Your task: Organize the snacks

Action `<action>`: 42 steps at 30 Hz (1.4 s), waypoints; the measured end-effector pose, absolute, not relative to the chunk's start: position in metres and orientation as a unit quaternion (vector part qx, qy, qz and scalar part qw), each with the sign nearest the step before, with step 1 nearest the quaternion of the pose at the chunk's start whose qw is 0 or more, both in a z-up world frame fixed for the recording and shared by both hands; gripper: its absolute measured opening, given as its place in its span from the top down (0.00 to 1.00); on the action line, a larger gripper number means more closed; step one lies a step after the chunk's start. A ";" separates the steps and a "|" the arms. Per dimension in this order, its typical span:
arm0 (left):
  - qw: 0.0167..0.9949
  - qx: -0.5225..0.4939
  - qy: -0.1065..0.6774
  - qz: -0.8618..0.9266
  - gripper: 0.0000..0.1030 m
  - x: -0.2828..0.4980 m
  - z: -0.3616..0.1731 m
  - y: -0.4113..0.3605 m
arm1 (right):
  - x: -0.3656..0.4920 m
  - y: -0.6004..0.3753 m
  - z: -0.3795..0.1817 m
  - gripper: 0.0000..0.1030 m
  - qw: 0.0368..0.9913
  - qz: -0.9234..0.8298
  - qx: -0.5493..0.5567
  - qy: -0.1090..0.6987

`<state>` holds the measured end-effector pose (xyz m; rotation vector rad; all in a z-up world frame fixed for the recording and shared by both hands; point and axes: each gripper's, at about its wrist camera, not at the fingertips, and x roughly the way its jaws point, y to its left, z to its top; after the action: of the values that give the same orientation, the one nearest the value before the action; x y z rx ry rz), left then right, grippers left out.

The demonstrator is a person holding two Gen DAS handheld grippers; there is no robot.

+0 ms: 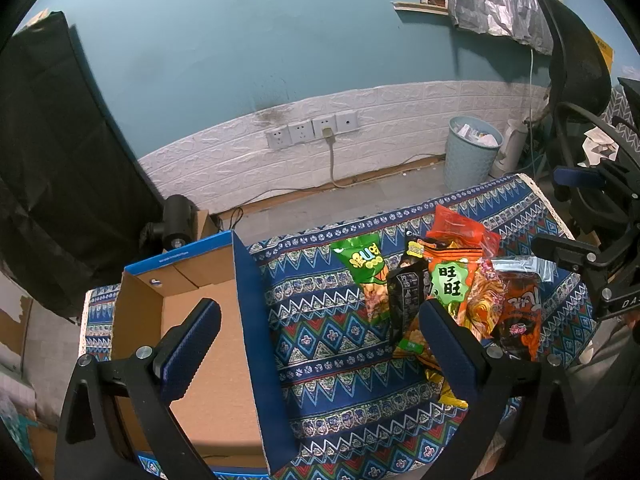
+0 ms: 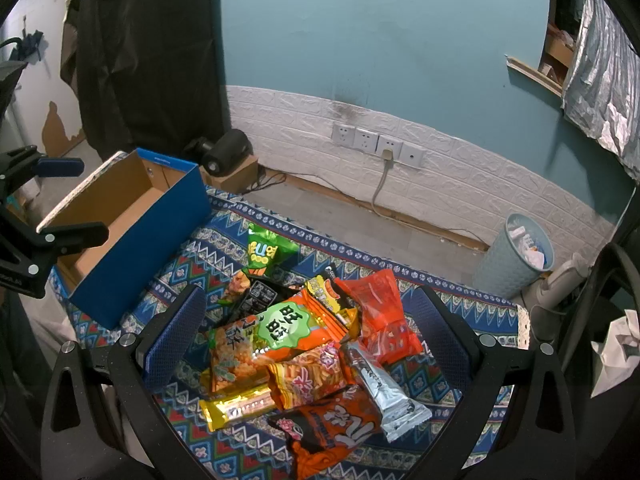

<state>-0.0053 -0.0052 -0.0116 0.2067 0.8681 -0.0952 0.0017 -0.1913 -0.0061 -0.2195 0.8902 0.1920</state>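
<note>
A pile of snack bags lies on the patterned cloth, with an orange bag with a green label on top and a green bag apart at the back. An open blue cardboard box stands to the left, nothing visible inside. My right gripper is open, hovering over the pile. My left gripper is open, its left finger over the box, its right finger at the pile's edge. The green bag also shows in the left wrist view.
A light blue waste bin stands on the floor beyond the cloth. A black office chair is at the right. A black device on a small box sits behind the blue box. Wall sockets with a cable are on the wall.
</note>
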 end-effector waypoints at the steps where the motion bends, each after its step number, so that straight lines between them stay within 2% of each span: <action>1: 0.901 0.100 0.420 -0.046 0.03 -0.005 -0.012 -0.006 | 0.002 -0.191 -0.006 0.03 0.892 0.093 -0.106 0.429; 42: 0.890 0.114 0.438 -0.065 0.03 0.008 -0.022 -0.029 | -0.001 -0.208 -0.009 0.03 0.885 0.080 -0.109 0.445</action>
<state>0.0077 -0.0288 -0.0219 0.2371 0.9087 -0.1360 -0.0006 -0.2081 -0.0091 -0.2266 0.9247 0.1673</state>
